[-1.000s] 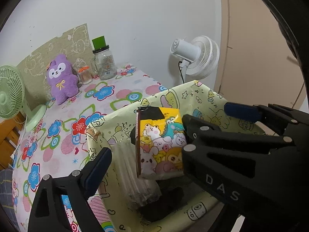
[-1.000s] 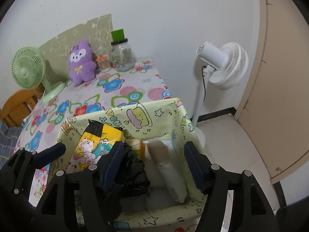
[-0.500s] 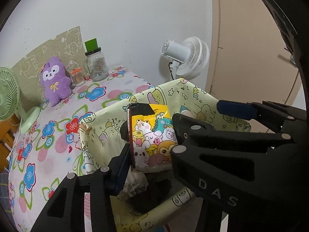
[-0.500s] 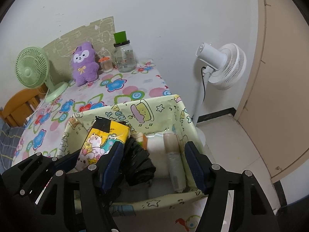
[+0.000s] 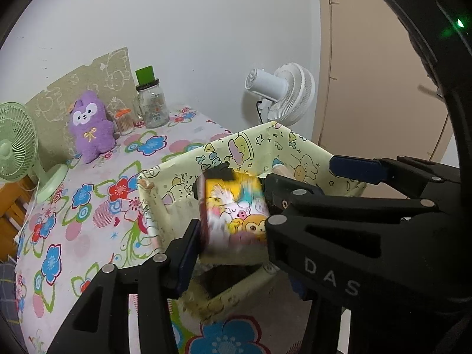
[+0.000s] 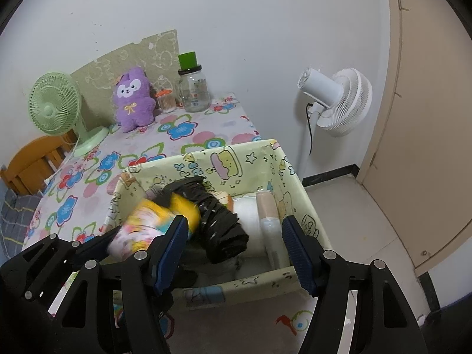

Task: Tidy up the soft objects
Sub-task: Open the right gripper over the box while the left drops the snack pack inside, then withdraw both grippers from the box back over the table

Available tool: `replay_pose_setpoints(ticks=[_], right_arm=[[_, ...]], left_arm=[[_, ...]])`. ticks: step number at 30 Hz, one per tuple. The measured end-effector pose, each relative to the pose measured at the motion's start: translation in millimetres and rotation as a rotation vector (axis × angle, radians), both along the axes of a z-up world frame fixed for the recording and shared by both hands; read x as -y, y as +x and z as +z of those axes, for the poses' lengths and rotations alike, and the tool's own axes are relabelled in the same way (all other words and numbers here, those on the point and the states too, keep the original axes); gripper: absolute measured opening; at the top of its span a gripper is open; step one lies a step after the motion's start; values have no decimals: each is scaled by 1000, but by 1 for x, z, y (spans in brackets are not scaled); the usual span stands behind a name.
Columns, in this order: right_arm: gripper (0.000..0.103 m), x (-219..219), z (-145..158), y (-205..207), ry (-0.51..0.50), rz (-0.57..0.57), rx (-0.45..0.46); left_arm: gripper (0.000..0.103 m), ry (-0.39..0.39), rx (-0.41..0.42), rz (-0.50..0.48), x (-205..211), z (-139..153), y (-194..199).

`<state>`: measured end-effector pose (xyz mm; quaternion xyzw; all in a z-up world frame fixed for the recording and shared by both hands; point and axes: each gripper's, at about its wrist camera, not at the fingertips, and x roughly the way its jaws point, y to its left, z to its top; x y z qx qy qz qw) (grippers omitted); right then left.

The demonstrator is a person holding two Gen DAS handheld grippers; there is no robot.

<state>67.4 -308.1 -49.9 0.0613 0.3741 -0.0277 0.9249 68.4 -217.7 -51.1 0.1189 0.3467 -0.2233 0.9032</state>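
Left wrist view: left tool [image 5: 233, 230] has the yellow cartoon-print pack [image 5: 236, 215] between its jaws, which are opening; the pack is blurred, pad contact seemingly still there. The pack sits over the pale green fabric bin [image 5: 236, 150] at the counter's [image 5: 88, 206] near right edge.

Right wrist view: right tool [image 6: 236, 242] stands part open, holding nothing, over the bin's black crinkled bundle [image 6: 221, 224] and white rolls [image 6: 265, 221]. Purple plush [image 6: 132, 100] at the far edge.
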Motion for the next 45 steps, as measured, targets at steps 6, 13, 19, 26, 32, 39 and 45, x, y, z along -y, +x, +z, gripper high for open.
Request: replay_pose_setpoints(ticks=[6, 13, 19, 26, 32, 39, 45], right_arm=[[69, -12, 6, -10, -7, 8, 20], [70, -21, 13, -16, -13, 1, 39], [71, -27, 20, -20, -20, 10, 56], [72, -43, 29, -30, -31, 21, 81], [75, -64, 35, -37, -34, 41, 104], [79, -94, 43, -44, -36, 68, 128], [83, -116, 49, -48, -41, 89, 151]], left_arm=[[80, -5, 37, 21, -13, 8, -11], [96, 6, 62, 36, -20, 15, -11], [96, -8, 84, 29, -25, 23, -17], [98, -19, 108, 52, -42, 31, -24], [99, -23, 130, 81, -65, 36, -34], [102, -34, 152, 123, -97, 39, -42], [103, -47, 164, 171, -123, 42, -45]])
